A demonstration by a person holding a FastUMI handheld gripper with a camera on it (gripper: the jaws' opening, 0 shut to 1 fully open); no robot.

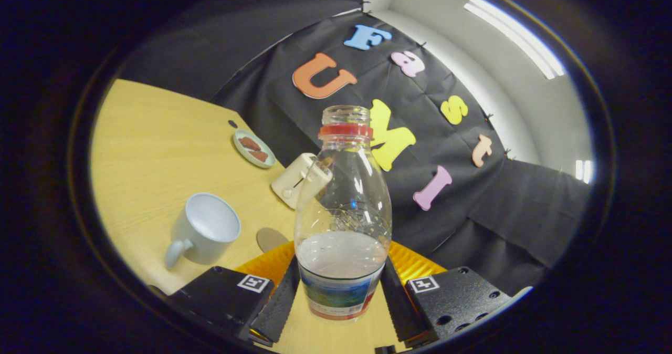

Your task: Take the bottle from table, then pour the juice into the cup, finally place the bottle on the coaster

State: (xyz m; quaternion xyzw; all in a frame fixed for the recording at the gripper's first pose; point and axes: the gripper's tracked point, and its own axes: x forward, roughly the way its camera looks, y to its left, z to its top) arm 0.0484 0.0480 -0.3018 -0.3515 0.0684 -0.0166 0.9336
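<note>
A pale wooden table (157,149) stood in a booth with a black cloth wall (472,196) behind it, and the whole scene looked tilted. The gripper (340,301) had its two fingers (278,304) pressed against the lower sides of a clear bottle (342,212), one on each side, so it was pinching the bottle at the label. The bottle had no cap, only a red ring under the open mouth, and a little whitish juice (341,251) lay in its lower part. Behind the bottle's base there was an orange ribbed mat (415,262). Left of the fingers, a white cup (205,233) stood on the table, apart from the bottle. Between cup and bottle lay a small round brown coaster (270,238). Beyond it stood a cream toaster (299,186), and farther away a small plate (254,148) with brown pieces on it.
</note>
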